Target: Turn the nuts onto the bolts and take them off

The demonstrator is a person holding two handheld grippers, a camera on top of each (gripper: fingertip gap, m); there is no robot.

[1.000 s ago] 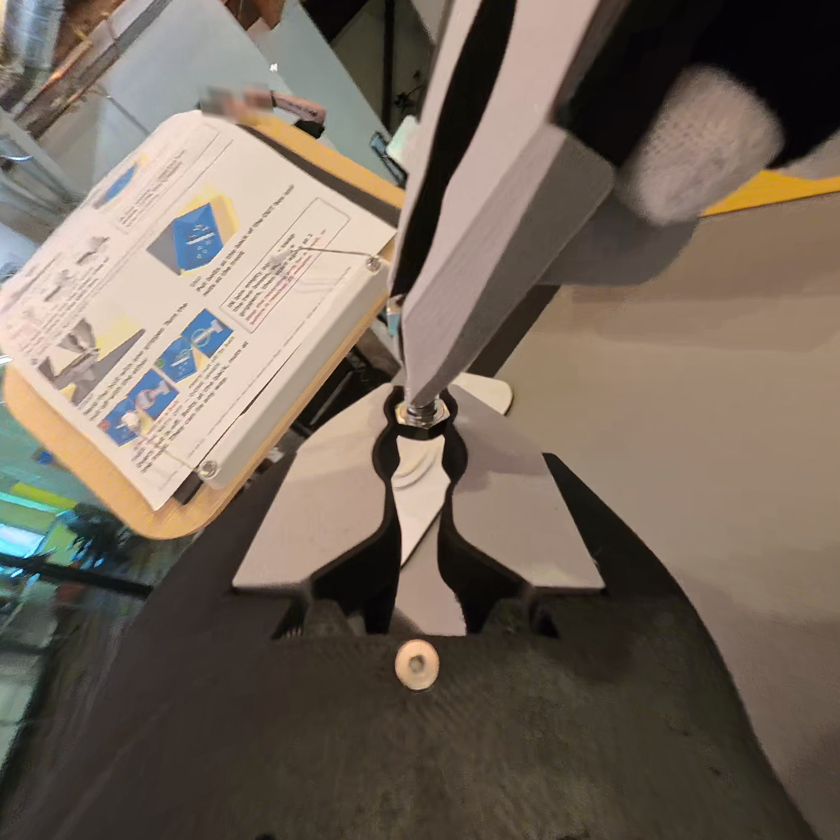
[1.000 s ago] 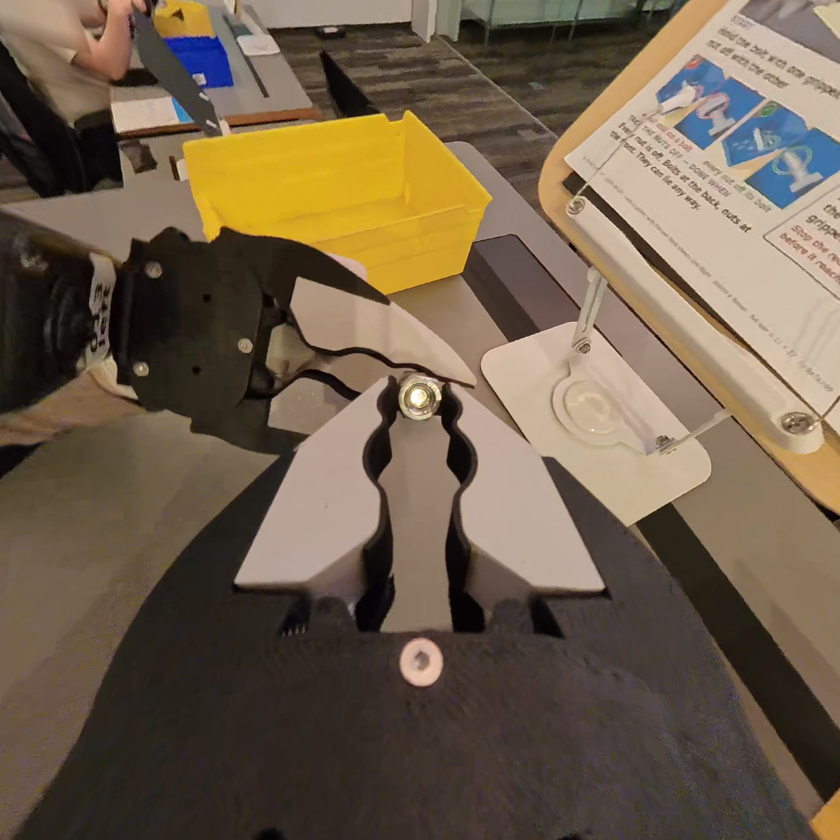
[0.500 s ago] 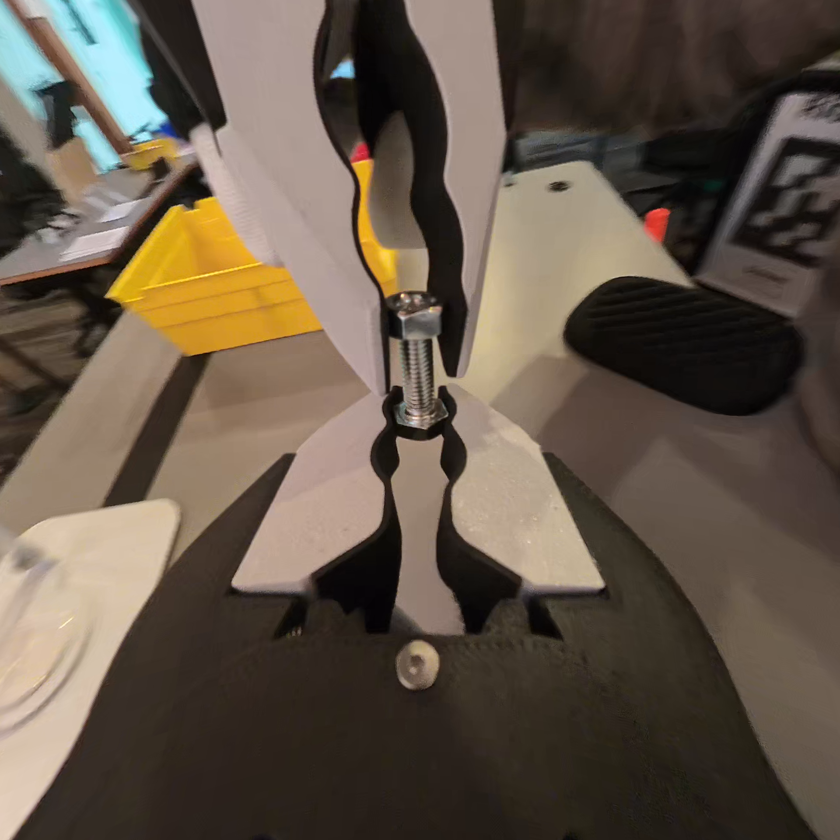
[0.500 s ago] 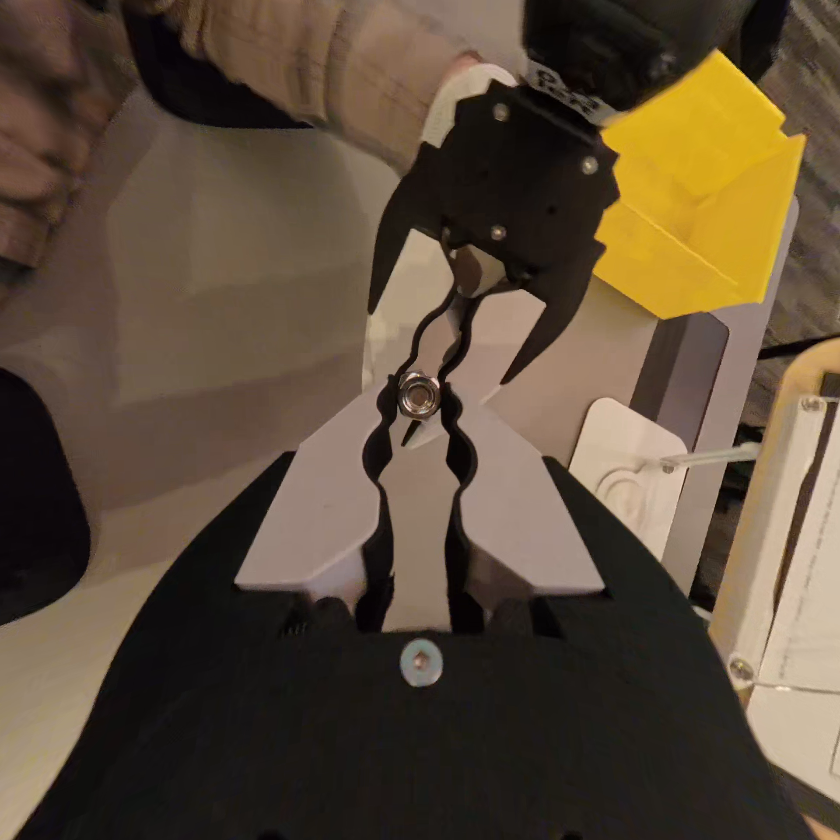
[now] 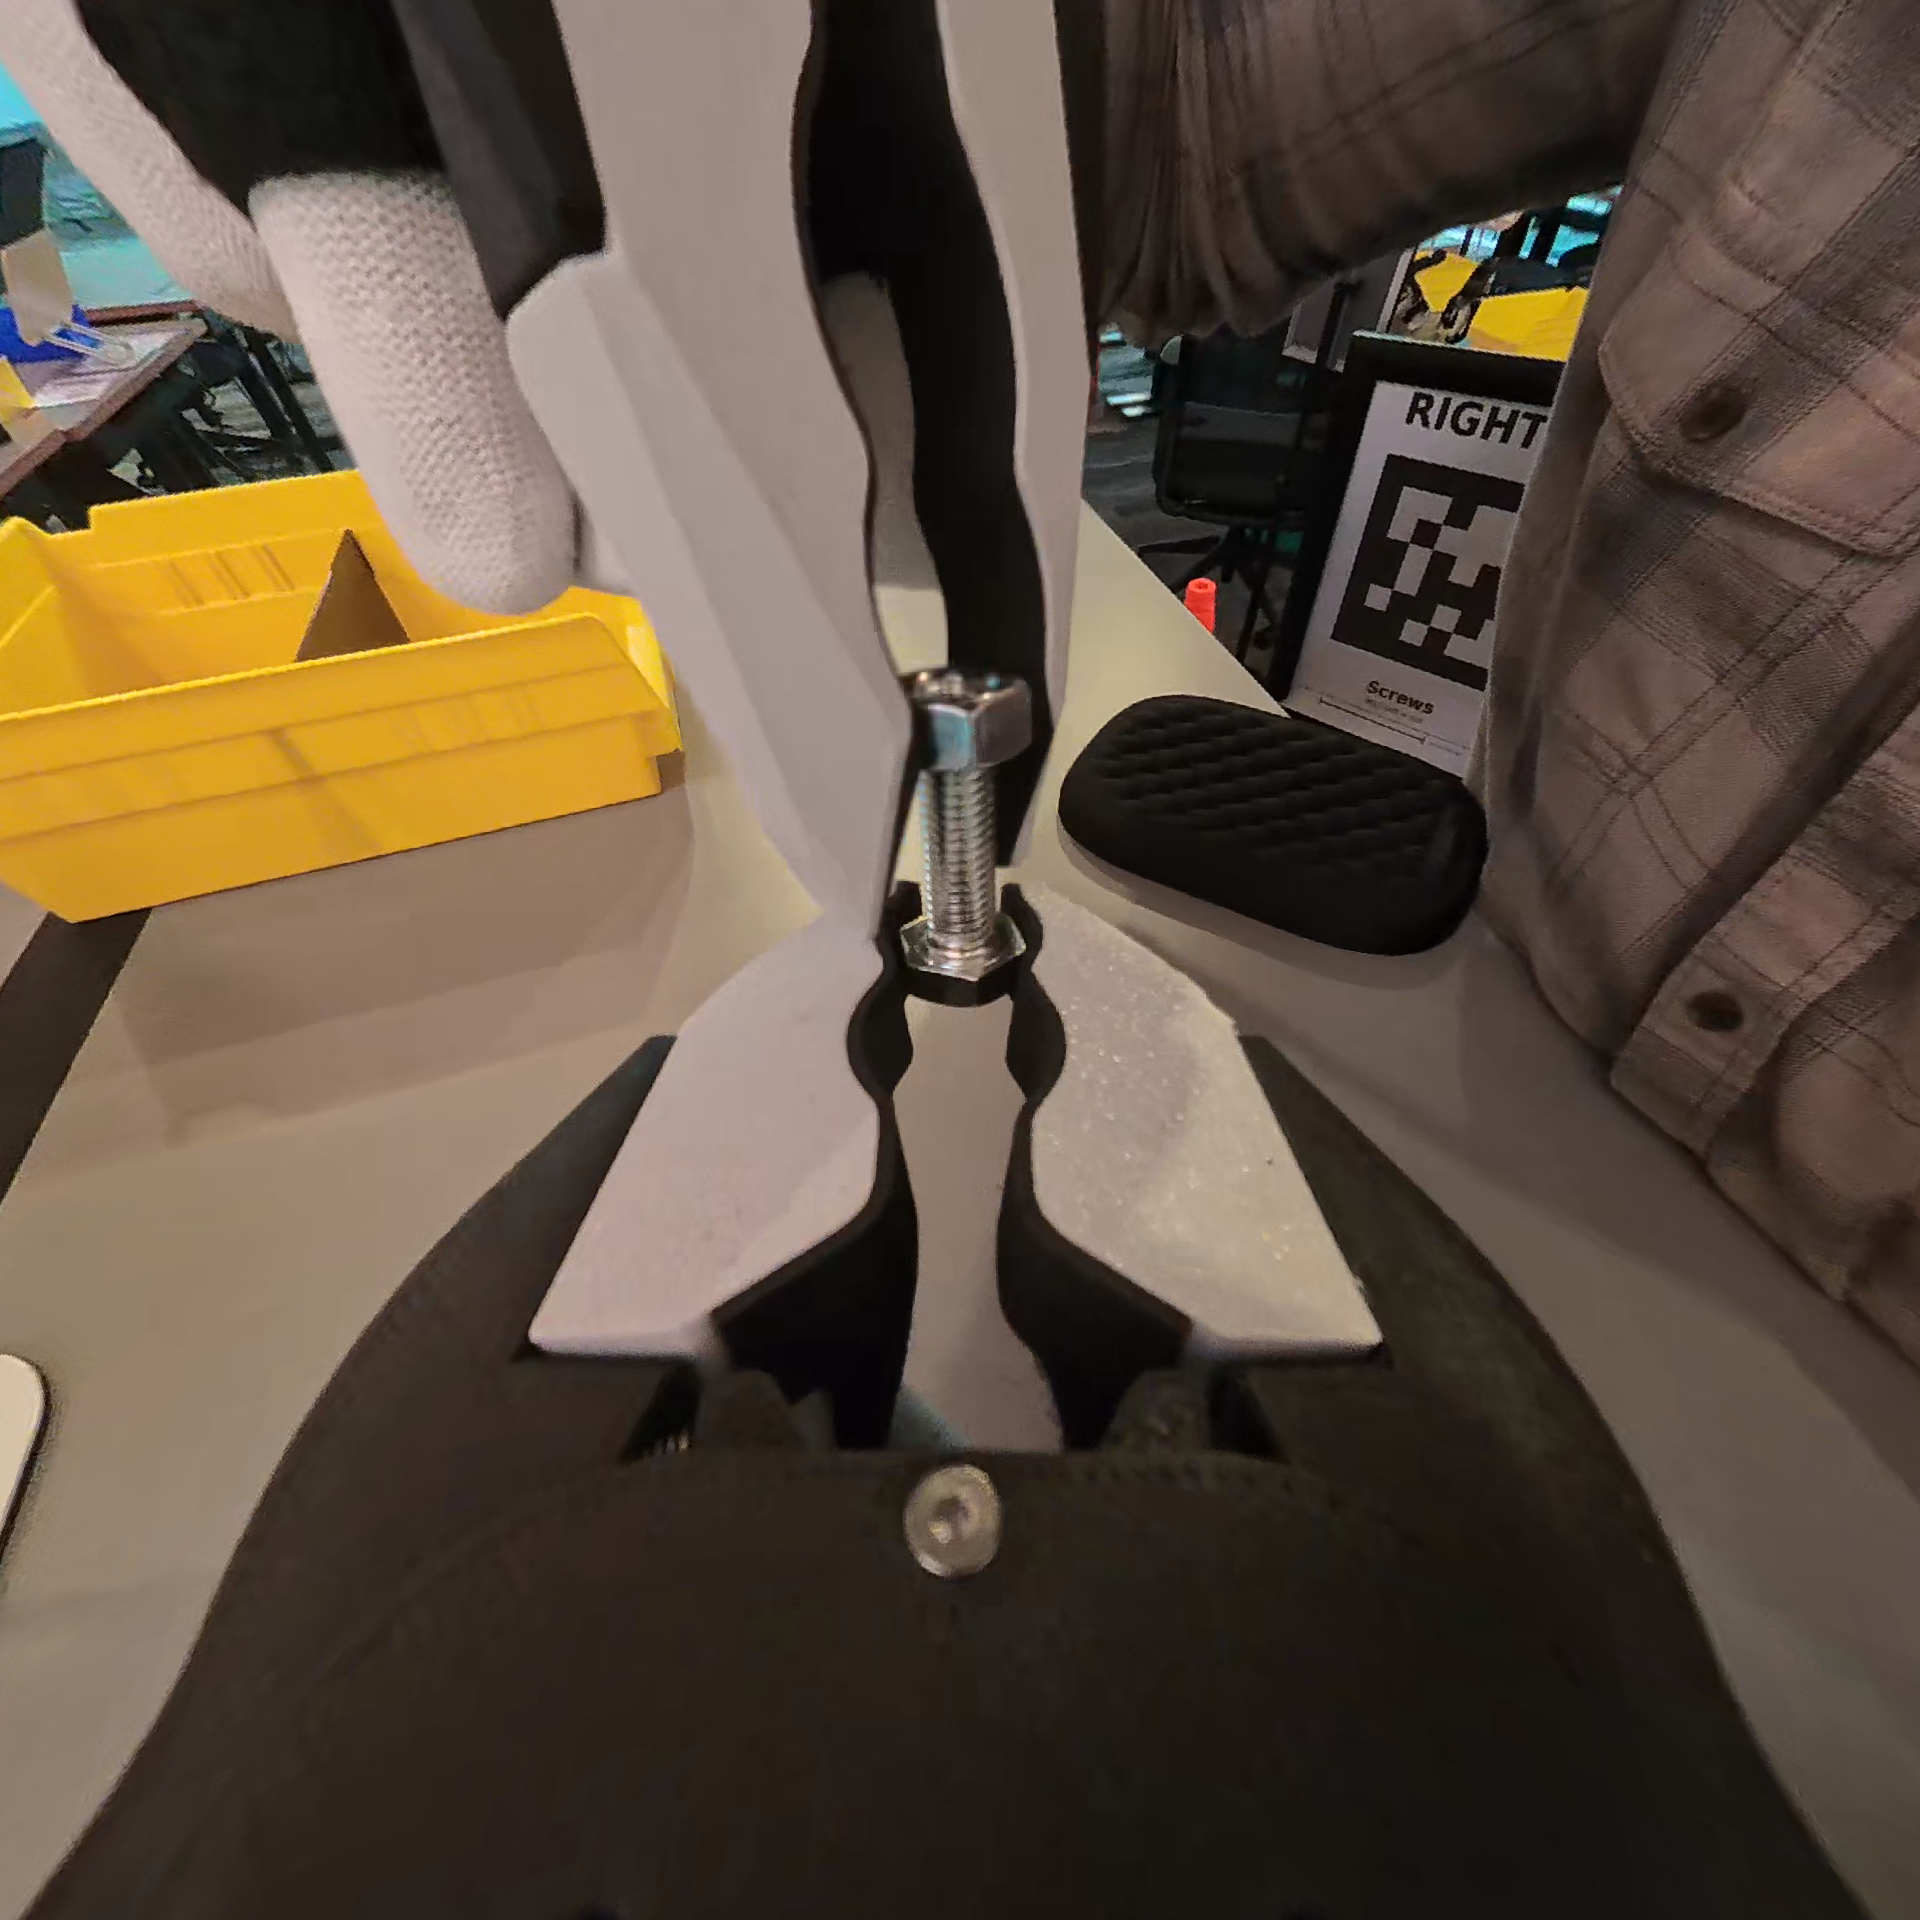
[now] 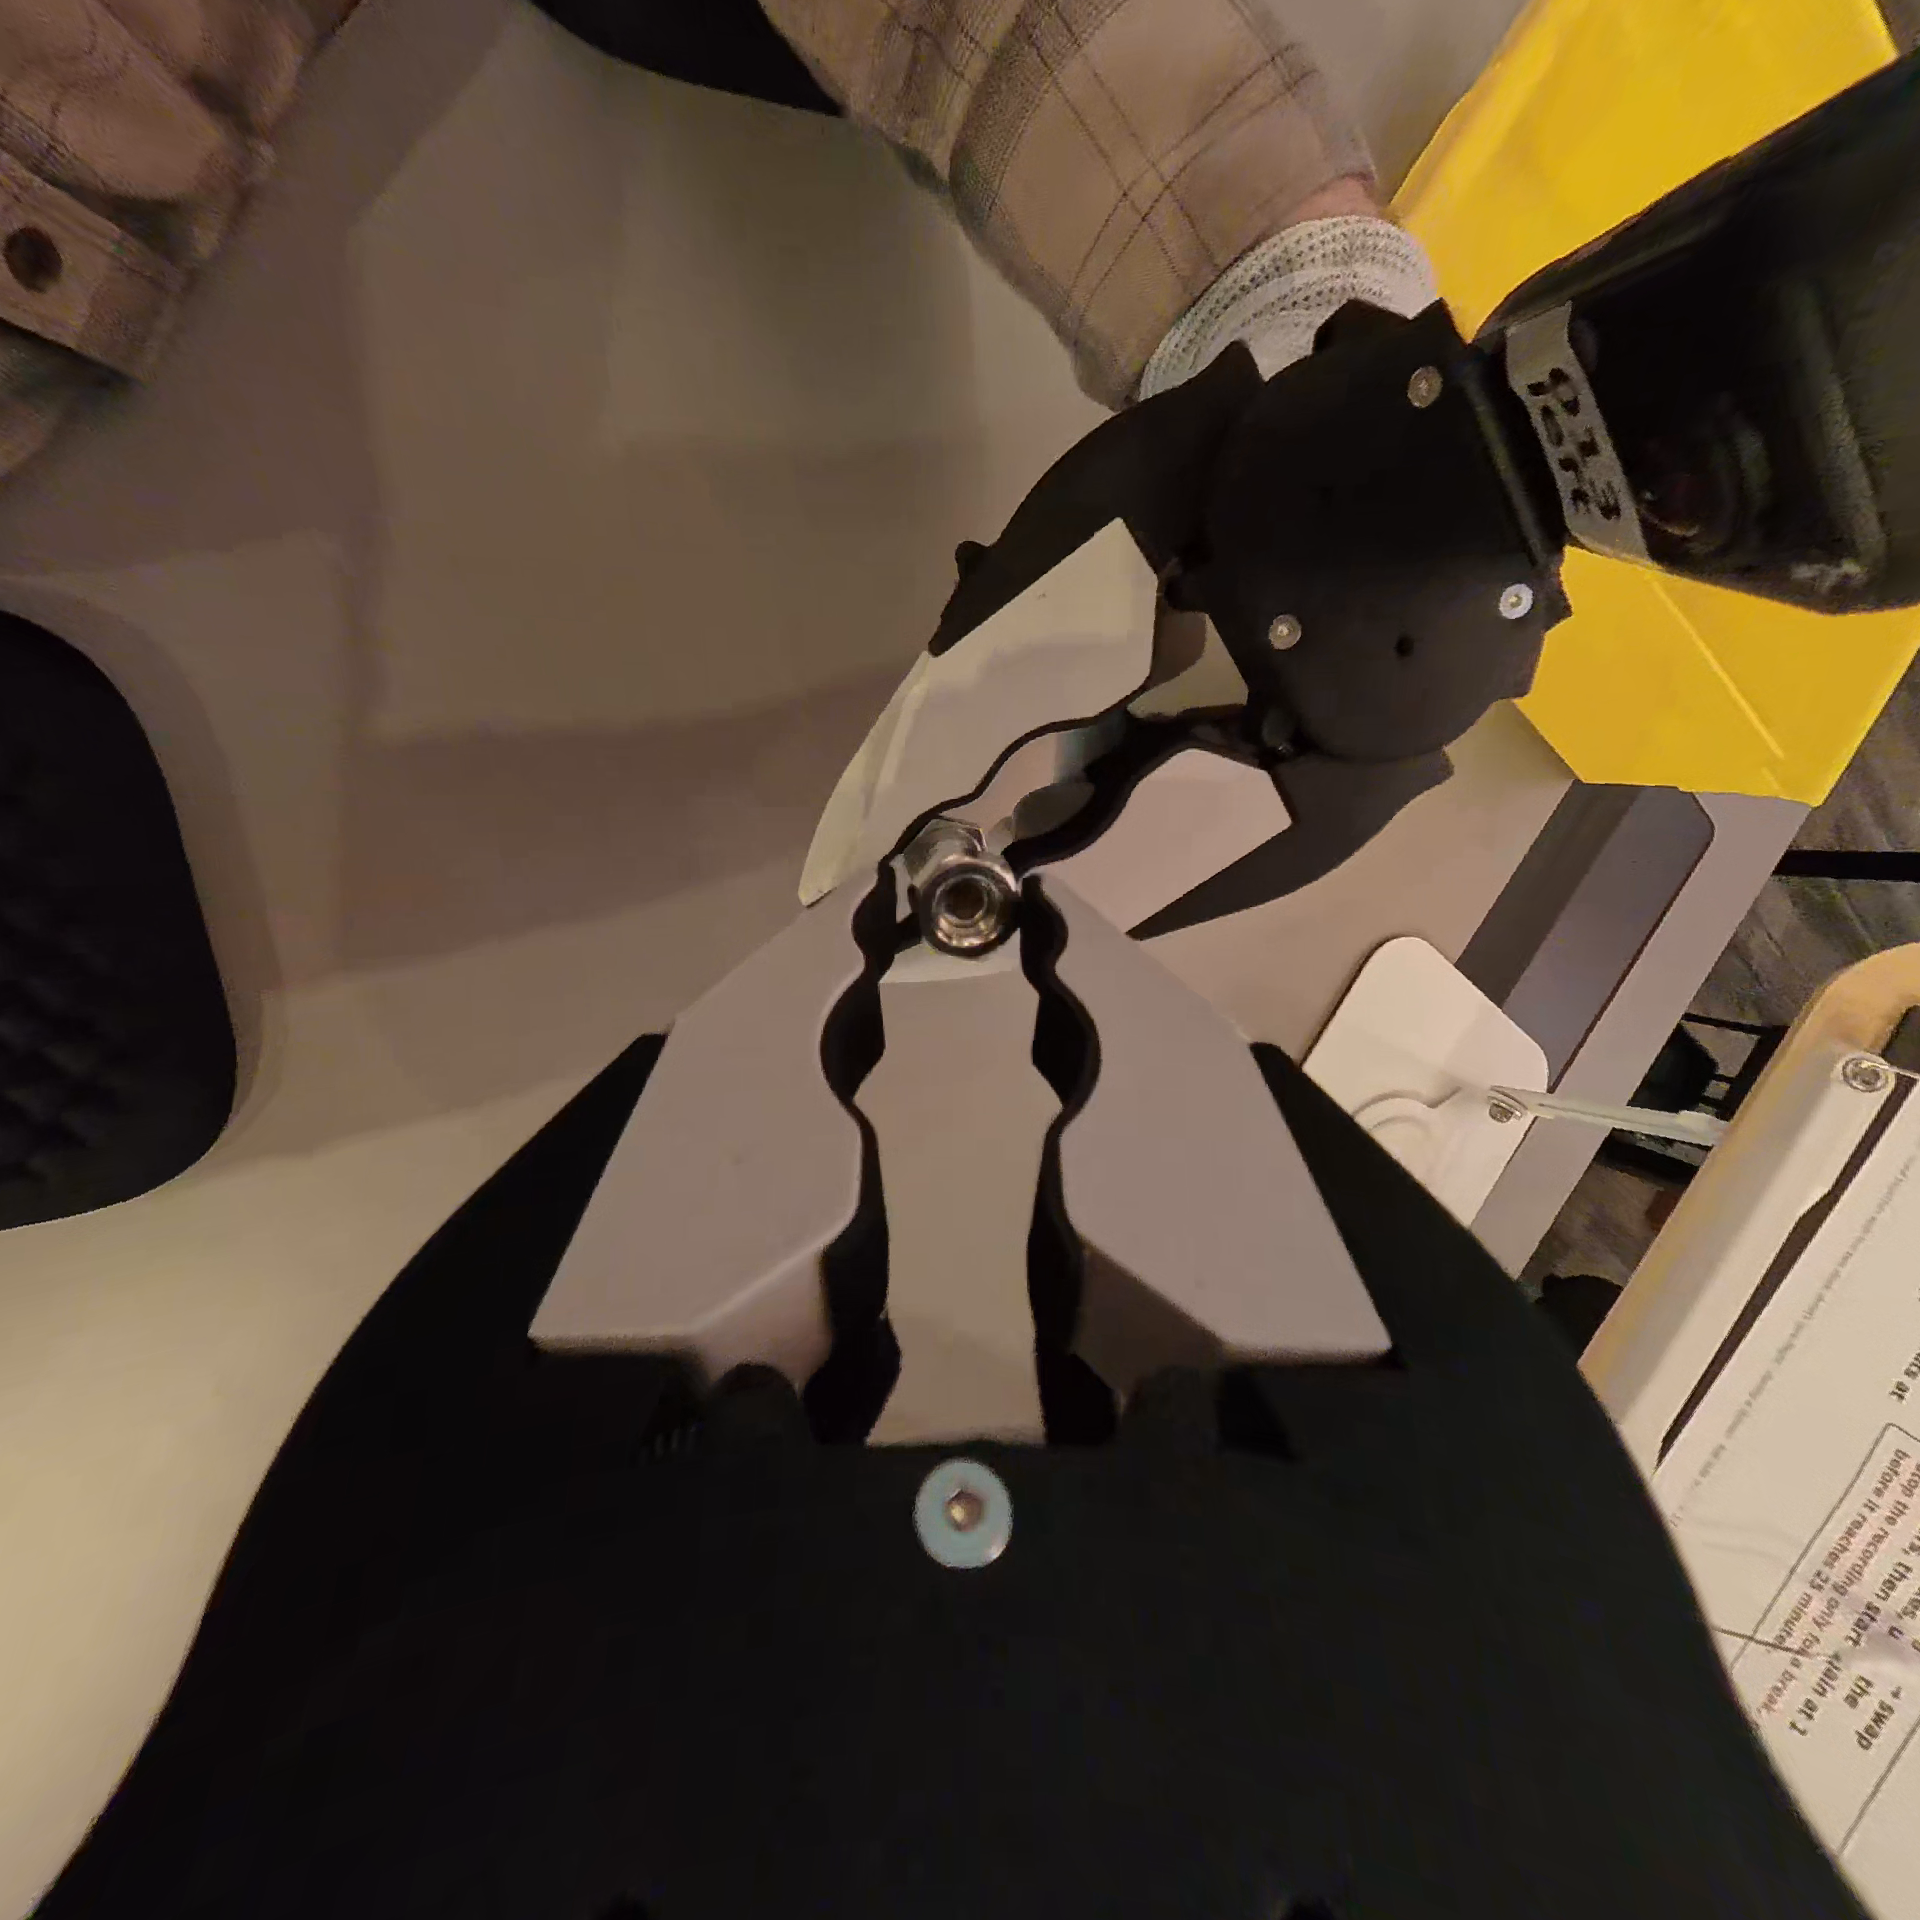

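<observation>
We are gripping the nut (image 5: 962,951) with our left gripper (image 5: 962,961) and the head of the bolt (image 5: 961,821) with our right gripper (image 6: 961,914), its long axis running straight between them.

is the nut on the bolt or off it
On. The nut sits at the tip of the bolt's thread, far from the head.

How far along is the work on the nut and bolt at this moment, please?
Done: the nut sits on the bolt, near the thread's far end. In hand: the left gripper clamps the nut while the right gripper clamps the bolt head. Left: whether it is going on or coming off cannot be told.
</observation>
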